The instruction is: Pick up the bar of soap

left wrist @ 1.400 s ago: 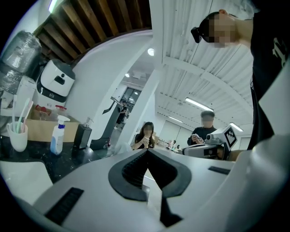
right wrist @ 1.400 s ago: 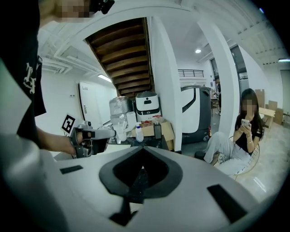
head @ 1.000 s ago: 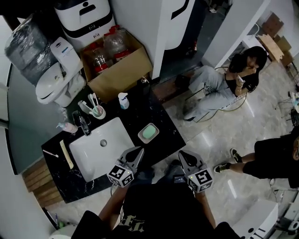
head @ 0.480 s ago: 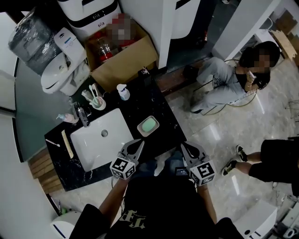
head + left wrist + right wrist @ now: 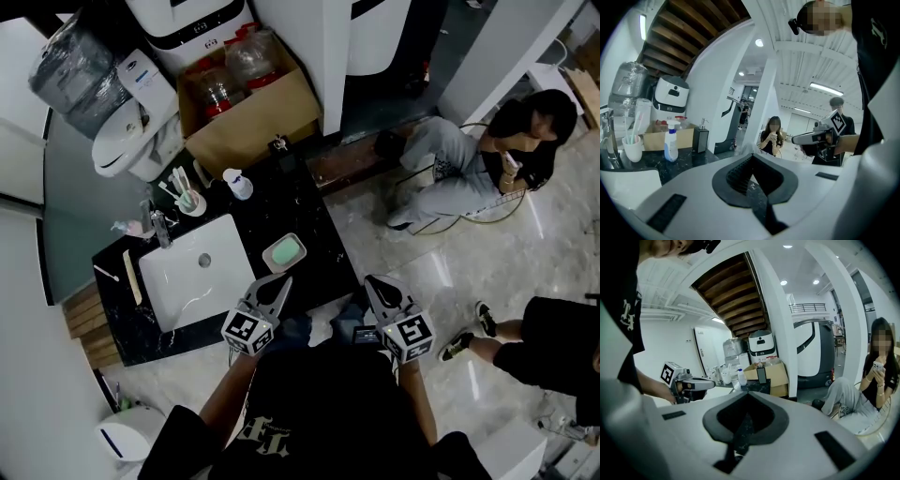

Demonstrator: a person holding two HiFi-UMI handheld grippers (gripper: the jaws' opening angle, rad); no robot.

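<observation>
A pale green bar of soap [image 5: 285, 251] lies in a white dish [image 5: 269, 260] on the black counter [image 5: 314, 246], right of the white sink [image 5: 192, 272]. My left gripper [image 5: 280, 282] is shut and empty at the counter's front edge, just below the dish and pointing toward it. My right gripper [image 5: 373, 283] is also shut and empty, off the counter's right side over the floor. In the left gripper view the shut left gripper [image 5: 751, 155] hides the soap, and the right gripper [image 5: 813, 137] shows at right. In the right gripper view the left gripper [image 5: 696, 384] shows left of the shut right gripper [image 5: 747, 394].
A toothbrush cup [image 5: 190, 201], spray bottle [image 5: 240, 184], black dispenser [image 5: 279, 150] and faucet [image 5: 160, 229] stand along the counter's back. A cardboard box [image 5: 253, 111] and toilet [image 5: 131, 136] lie beyond. One person sits [image 5: 469, 159] at right; another's legs [image 5: 534, 352] are nearby.
The head view has shifted, so the counter sits slightly higher and further left. Both grippers keep much the same stance, shut and empty. The soap has not moved in its dish.
</observation>
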